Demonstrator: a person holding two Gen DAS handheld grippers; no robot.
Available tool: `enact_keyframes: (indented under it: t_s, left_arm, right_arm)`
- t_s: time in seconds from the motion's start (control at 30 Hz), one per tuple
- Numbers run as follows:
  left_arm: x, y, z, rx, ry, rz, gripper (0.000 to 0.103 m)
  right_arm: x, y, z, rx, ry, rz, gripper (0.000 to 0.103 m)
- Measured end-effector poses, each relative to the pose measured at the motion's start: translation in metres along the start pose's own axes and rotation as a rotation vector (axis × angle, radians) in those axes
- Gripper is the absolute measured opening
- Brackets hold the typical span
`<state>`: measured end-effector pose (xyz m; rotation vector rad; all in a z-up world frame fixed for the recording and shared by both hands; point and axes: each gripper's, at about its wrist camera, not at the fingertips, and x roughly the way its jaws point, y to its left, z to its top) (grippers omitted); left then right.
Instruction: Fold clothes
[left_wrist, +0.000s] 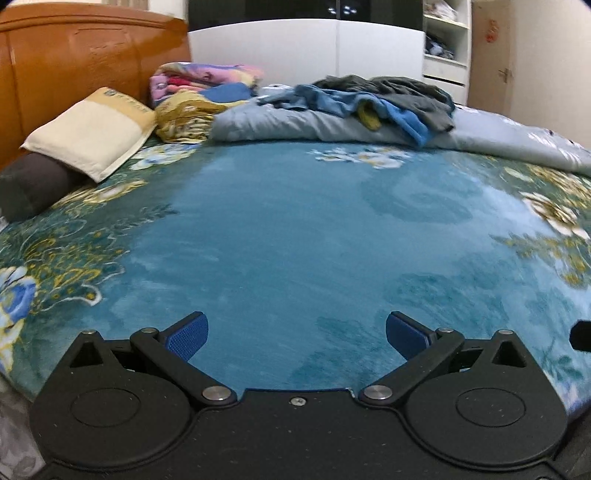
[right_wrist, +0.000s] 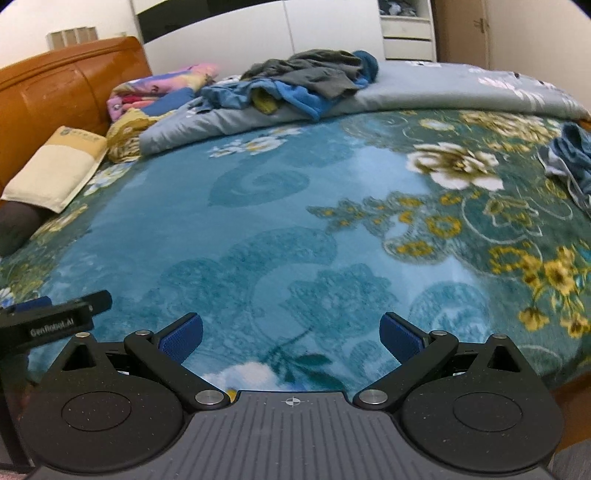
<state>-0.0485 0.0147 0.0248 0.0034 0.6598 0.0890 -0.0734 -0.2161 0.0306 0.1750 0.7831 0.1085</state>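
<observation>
A heap of unfolded clothes (left_wrist: 373, 99), grey, blue and yellow-green, lies on a rolled grey quilt at the far side of the bed; it also shows in the right wrist view (right_wrist: 306, 79). A separate blue-grey garment (right_wrist: 570, 160) lies crumpled at the bed's right edge. My left gripper (left_wrist: 295, 334) is open and empty, low over the near part of the teal floral blanket (left_wrist: 280, 236). My right gripper (right_wrist: 291, 334) is open and empty beside it, over the same blanket (right_wrist: 258, 206). The left gripper's side shows at the left of the right wrist view (right_wrist: 55, 314).
A cream pillow (left_wrist: 92, 129) and a dark bolster (left_wrist: 33, 184) lie by the orange headboard (left_wrist: 74, 55). Folded colourful quilts (left_wrist: 199, 88) are stacked behind them. The rolled grey quilt (left_wrist: 295, 125) crosses the far side. White wardrobes (left_wrist: 303, 48), shelves and a door stand beyond.
</observation>
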Motion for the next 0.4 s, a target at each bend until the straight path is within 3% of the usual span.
enact_keyframes:
  t_s: [0.4]
  left_arm:
    - [0.007, -0.004, -0.002, 0.019, 0.039, -0.021, 0.102]
  right_arm:
    - [0.007, -0.013, -0.006, 0.048, 0.038, -0.003, 0.103]
